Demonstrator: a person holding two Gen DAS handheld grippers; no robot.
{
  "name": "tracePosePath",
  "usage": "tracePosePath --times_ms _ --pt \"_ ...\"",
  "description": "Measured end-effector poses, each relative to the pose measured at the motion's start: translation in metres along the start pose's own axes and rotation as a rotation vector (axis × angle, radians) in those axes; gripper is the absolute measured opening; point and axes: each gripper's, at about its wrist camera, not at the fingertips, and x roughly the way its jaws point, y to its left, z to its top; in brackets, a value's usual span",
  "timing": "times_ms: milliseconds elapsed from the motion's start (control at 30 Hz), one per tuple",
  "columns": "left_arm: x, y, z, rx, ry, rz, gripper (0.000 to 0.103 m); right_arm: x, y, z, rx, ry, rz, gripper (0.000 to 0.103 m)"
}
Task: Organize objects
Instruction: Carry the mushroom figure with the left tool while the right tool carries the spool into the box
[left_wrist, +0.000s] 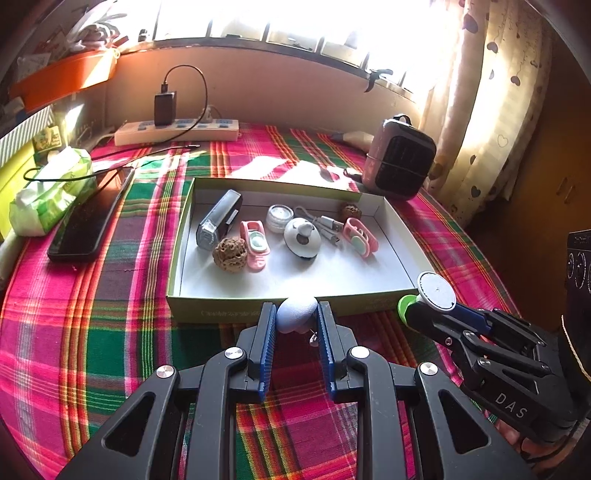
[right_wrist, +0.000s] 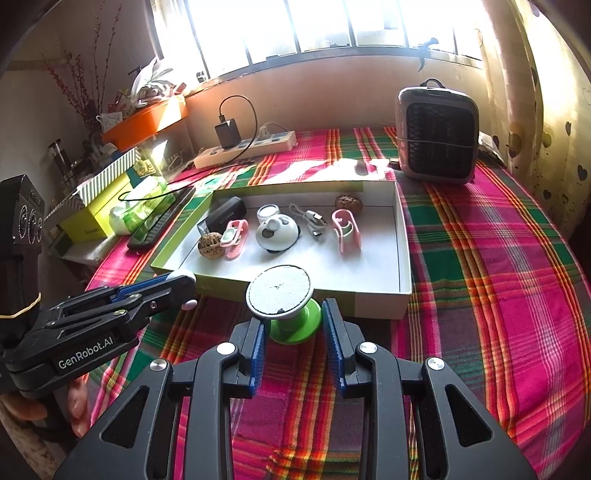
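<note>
A shallow white box with green sides lies on the plaid cloth, holding several small items. In the left wrist view my left gripper is shut on a pale lavender egg-shaped piece, held just before the box's near wall. A small metal bit hangs under it. In the right wrist view my right gripper is shut on a green stand with a white round disc on top, also in front of the near wall. Each gripper shows in the other's view, the right gripper at right and the left gripper at left.
Inside the box lie a black stapler, two walnuts, two pink clips, a round white panda-like piece, a small jar and a USB cable. A phone, a tissue pack, a power strip and a small heater stand around it.
</note>
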Motion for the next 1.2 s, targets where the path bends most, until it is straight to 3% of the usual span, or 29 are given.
tracePosePath --times_ms 533,1200 --pt "0.025 -0.004 0.032 0.035 0.003 -0.006 0.02 0.025 -0.016 0.036 -0.003 0.004 0.013 0.03" --pt "0.063 0.0 0.042 0.047 0.067 0.021 0.02 0.075 -0.028 0.049 -0.01 0.117 0.065 0.03"
